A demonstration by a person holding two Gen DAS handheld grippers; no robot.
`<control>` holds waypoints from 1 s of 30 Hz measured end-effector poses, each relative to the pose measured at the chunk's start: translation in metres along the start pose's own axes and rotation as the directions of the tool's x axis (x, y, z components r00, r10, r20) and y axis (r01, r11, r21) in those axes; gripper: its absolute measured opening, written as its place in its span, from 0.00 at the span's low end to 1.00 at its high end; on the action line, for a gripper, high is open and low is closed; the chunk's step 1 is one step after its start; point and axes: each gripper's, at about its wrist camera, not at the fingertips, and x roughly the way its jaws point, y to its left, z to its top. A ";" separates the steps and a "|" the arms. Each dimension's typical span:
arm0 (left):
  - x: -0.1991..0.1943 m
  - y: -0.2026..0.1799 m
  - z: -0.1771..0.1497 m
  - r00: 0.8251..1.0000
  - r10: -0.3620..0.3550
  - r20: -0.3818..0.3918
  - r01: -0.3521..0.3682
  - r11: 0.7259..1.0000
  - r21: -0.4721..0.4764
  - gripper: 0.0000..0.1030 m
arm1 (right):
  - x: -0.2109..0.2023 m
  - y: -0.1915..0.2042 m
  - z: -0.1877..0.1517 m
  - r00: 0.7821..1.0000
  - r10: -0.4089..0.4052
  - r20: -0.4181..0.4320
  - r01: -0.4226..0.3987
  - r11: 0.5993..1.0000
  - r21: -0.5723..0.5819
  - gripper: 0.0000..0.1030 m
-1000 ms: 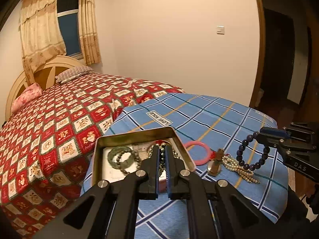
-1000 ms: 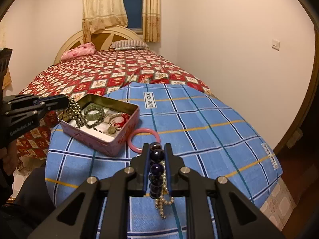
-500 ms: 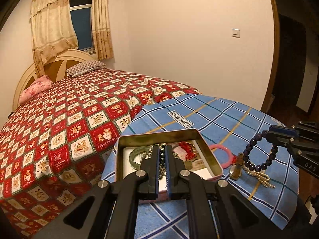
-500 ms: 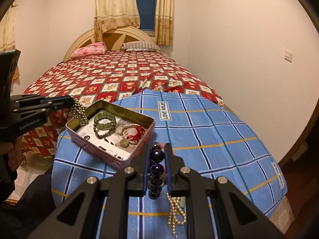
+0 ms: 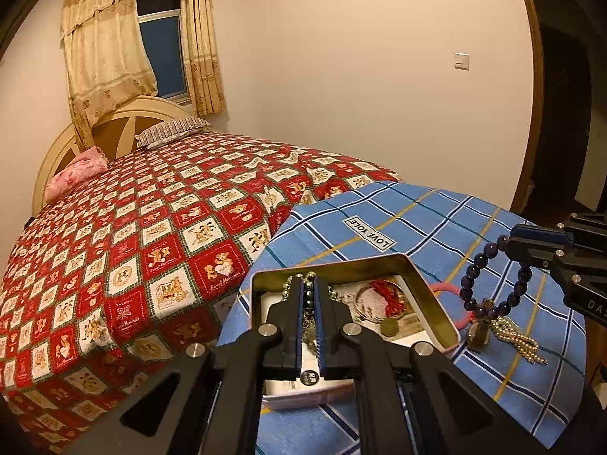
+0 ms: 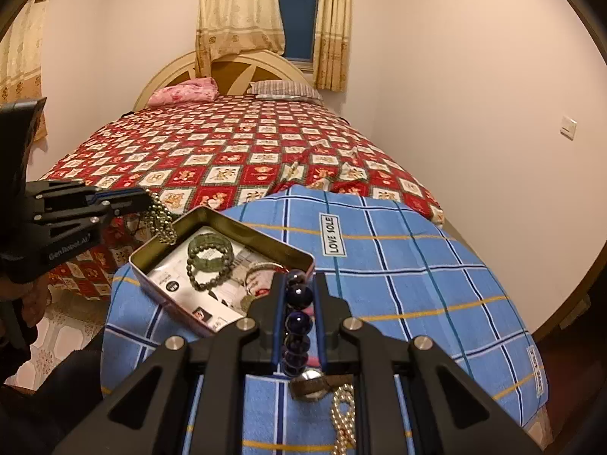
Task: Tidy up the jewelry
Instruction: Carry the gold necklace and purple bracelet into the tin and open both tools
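We've got the left gripper (image 5: 310,295) pinching a metallic bead chain (image 6: 161,220) above the open tin (image 6: 227,227), while our right gripper (image 6: 299,295) clamps the dark purple bracelet (image 5: 489,276) just over the blue checked surface (image 6: 417,284), beside the pearls (image 5: 519,341).

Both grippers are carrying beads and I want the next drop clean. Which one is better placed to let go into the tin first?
Left. The left gripper hangs its metallic bead chain over the tin, at its corner. The right gripper, holding the purple bracelet, is beside the tin, over the blue cloth.
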 end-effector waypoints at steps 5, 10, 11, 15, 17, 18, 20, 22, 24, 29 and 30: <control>0.007 0.007 0.003 1.000 0.005 -0.006 -0.005 1.000 -0.011 0.04 | 0.010 0.006 0.010 1.000 0.012 -0.003 -0.012 1.000 -0.022 0.15; 0.015 0.014 0.007 1.000 0.015 -0.009 -0.015 1.000 -0.018 0.04 | 0.021 0.012 0.019 1.000 0.025 -0.005 -0.025 0.999 -0.039 0.15; 0.016 0.015 0.008 1.000 0.017 -0.009 -0.018 1.000 -0.018 0.04 | 0.024 0.013 0.021 1.000 0.029 -0.005 -0.029 0.999 -0.043 0.15; 0.022 0.019 0.011 1.000 0.026 -0.013 -0.026 1.000 -0.013 0.04 | 0.031 0.019 0.029 0.999 0.036 -0.003 -0.037 0.998 -0.058 0.15; 0.025 0.021 0.012 0.999 0.029 -0.014 -0.030 0.999 -0.015 0.04 | 0.033 0.021 0.031 0.999 0.040 -0.003 -0.040 0.997 -0.062 0.15; 0.027 0.022 0.013 0.999 0.031 -0.016 -0.032 0.999 -0.018 0.04 | 0.036 0.022 0.033 0.999 0.043 -0.003 -0.043 0.997 -0.063 0.15; 0.031 0.025 0.014 0.999 0.033 -0.019 -0.034 0.999 -0.022 0.04 | 0.040 0.024 0.036 0.999 0.046 -0.004 -0.046 0.997 -0.063 0.15; 0.036 0.028 0.015 0.999 0.039 -0.025 -0.039 0.999 -0.027 0.04 | 0.044 0.026 0.037 0.999 0.049 -0.004 -0.049 0.997 -0.063 0.15; 0.040 0.030 0.015 0.999 0.041 -0.030 -0.042 0.999 -0.030 0.04 | 0.049 0.027 0.039 0.999 0.053 -0.006 -0.054 0.996 -0.064 0.15; 0.052 0.034 0.013 0.998 0.043 -0.046 -0.045 0.998 -0.039 0.04 | 0.062 0.030 0.040 0.998 0.062 -0.019 -0.063 0.996 -0.061 0.15; 0.054 0.035 0.012 0.998 0.044 -0.052 -0.046 0.998 -0.040 0.04 | 0.065 0.030 0.040 0.998 0.063 -0.022 -0.065 0.996 -0.058 0.15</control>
